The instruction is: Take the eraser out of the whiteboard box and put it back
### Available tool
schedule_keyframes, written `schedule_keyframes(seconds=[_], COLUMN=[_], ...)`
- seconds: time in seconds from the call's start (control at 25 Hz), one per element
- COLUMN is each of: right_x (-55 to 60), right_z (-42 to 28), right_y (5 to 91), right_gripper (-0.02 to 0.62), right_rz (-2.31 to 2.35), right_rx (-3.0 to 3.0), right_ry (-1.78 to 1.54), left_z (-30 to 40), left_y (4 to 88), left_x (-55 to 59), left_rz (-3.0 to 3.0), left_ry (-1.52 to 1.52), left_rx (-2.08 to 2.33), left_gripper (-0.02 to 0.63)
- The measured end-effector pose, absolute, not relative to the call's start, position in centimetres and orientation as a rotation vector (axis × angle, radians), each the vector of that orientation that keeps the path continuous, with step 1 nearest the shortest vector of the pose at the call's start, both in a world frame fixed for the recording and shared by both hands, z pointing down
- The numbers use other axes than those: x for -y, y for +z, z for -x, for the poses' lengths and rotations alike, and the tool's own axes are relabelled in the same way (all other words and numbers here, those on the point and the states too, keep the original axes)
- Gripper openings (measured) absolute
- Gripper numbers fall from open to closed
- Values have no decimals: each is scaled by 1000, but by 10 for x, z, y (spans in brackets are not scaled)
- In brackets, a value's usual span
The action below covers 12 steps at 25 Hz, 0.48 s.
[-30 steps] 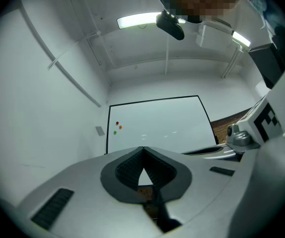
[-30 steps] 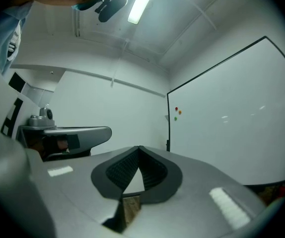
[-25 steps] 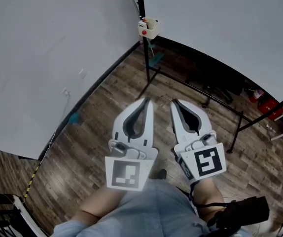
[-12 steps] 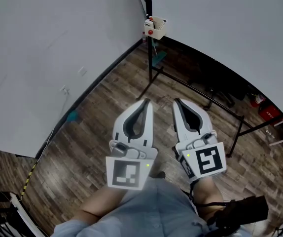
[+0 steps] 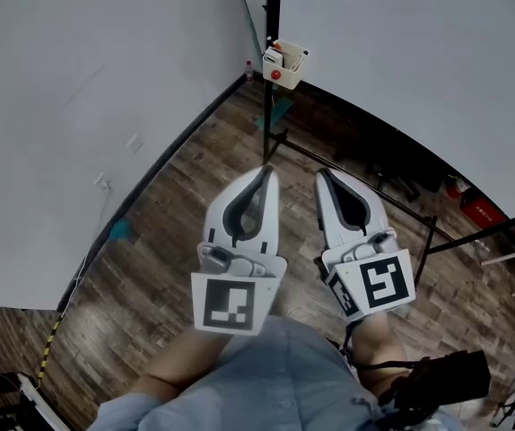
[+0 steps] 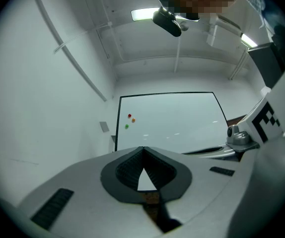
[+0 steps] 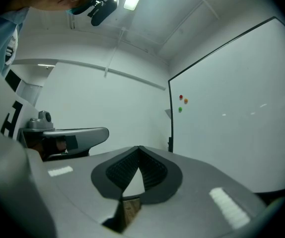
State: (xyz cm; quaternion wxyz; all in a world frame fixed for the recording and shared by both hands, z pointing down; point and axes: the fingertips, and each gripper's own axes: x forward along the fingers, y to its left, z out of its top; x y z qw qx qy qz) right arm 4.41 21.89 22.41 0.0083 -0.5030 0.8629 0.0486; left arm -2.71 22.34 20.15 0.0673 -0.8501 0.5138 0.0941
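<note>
A small beige whiteboard box (image 5: 286,64) hangs at the whiteboard's (image 5: 419,52) left edge, far ahead. A white-and-dark item and a red one show in it; I cannot tell which is the eraser. My left gripper (image 5: 266,171) and right gripper (image 5: 322,176) are held side by side over the wooden floor, well short of the box, both shut and empty. In the left gripper view the shut left gripper (image 6: 142,148) points at the whiteboard (image 6: 172,123). In the right gripper view the shut right gripper (image 7: 139,148) faces the board's edge (image 7: 170,113).
The whiteboard's black stand (image 5: 356,173) crosses the floor just ahead of the grippers. A white wall (image 5: 78,106) runs along the left. A red extinguisher (image 5: 477,209) lies at the right. Small coloured magnets (image 6: 129,120) sit on the board. Black gear (image 5: 437,384) hangs at my right hip.
Both grippers have travelled forward with the person toward the whiteboard; the box and stand now sit closer and lower in the head view. The jaws stayed shut.
</note>
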Motion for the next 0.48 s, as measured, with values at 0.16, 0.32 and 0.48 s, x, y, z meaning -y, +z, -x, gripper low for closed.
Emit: schedule_keyframes(seconds=[0.16, 0.32, 0.48], right_x=[-191, -168, -150], right_z=[-27, -16, -14], right_y=[220, 216, 214], right_gripper=[0, 0, 0], right_rz=[1604, 1634, 1664], right_rx=[-2682, -2669, -2653], right_ry=[173, 189, 186], left_z=[45, 57, 60], left_y=[200, 200, 200], left_x=[-194, -169, -148], left_rz=[2577, 2598, 2620], left_ry=[299, 310, 325], left_rx=[-1528, -1506, -1488], left_gripper=[5, 5, 5])
